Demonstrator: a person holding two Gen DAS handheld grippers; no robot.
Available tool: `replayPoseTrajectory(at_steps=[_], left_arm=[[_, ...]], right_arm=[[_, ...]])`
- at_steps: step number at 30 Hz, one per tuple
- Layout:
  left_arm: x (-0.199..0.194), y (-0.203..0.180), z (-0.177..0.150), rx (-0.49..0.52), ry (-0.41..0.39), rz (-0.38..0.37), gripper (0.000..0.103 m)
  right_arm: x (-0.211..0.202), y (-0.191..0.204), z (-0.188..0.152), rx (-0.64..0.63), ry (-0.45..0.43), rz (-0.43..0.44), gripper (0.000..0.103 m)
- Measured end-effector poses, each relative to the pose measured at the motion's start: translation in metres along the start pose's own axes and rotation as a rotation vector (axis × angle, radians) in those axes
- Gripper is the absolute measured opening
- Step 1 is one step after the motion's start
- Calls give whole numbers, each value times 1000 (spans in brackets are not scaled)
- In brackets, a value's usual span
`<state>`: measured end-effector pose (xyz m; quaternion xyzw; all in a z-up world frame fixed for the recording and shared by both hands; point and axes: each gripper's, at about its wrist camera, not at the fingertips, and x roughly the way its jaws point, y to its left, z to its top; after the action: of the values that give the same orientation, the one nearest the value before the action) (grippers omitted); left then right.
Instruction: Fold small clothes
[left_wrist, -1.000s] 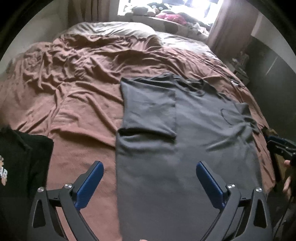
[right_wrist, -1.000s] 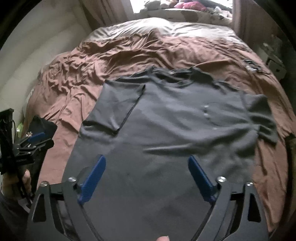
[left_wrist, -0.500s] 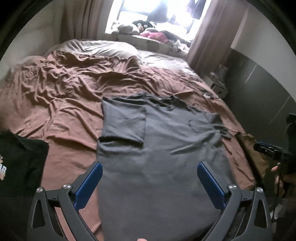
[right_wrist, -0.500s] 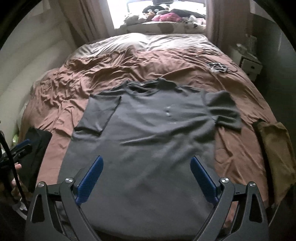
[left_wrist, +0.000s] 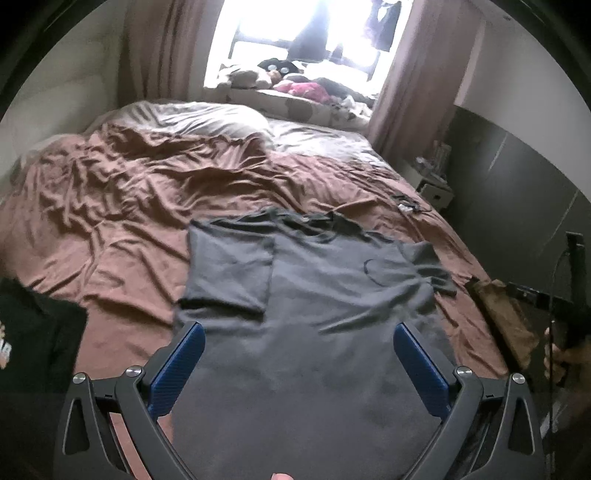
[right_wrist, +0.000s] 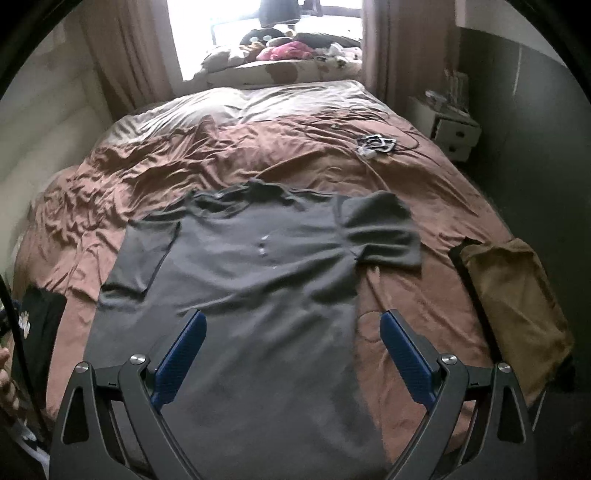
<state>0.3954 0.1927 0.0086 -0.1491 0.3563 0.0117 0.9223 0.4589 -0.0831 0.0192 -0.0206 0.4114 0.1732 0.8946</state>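
Observation:
A dark grey polo shirt (left_wrist: 314, 314) lies flat, collar away from me, on the brown bedspread (left_wrist: 122, 206). Its left sleeve (left_wrist: 229, 273) is folded in over the chest; its right sleeve (right_wrist: 380, 229) lies spread out. The shirt also shows in the right wrist view (right_wrist: 251, 295). My left gripper (left_wrist: 295, 339) is open and empty above the shirt's lower half. My right gripper (right_wrist: 291, 325) is open and empty above the shirt's lower right part.
A folded black garment (left_wrist: 33, 339) lies at the bed's left edge, and a folded tan garment (right_wrist: 517, 302) at the right edge. A cable bundle (right_wrist: 376, 144) lies farther up the bed. A nightstand (right_wrist: 454, 129) stands at the right wall.
Both grippers have pulled back and up from the shirt, so more of the bed, window and room shows. Both stay open. The shirt has not moved.

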Motion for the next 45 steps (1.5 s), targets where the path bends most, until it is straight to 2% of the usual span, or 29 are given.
replayPoseTrajectory(at_steps=[6,11,13,20,24,27,31,36,40,42,45], left_arm=[[25,-28,13,7,-22,-37,103],[58,-52,21,24,-8,-21,103],[71,-56,24,16,0,-15,103],[117,-81,32,26,30,-17,103],[139,-104,35,68,16,-24,103],[157,-117,37,87,29,-22,103],[187,-135,39,107,60,-29,102],[224,-157,41,149,104,-47,102],[253,-173,44,176,136,-44,102],[267,-181,46,184,147,-50,102],[290,-193,46,195,171,-58,102]], right_arm=[[14,-32,6,25,-41,27,95],[31,-59,7,50,-54,135,95],[40,-69,9,28,-50,117,95],[85,-113,16,60,35,199,95],[123,-132,20,76,128,274,95],[142,-141,27,55,146,239,95],[155,-153,34,54,100,162,95],[172,-176,43,123,63,162,95],[192,-192,48,142,39,110,95],[201,-198,47,181,40,128,102],[215,-201,35,229,18,125,103]])
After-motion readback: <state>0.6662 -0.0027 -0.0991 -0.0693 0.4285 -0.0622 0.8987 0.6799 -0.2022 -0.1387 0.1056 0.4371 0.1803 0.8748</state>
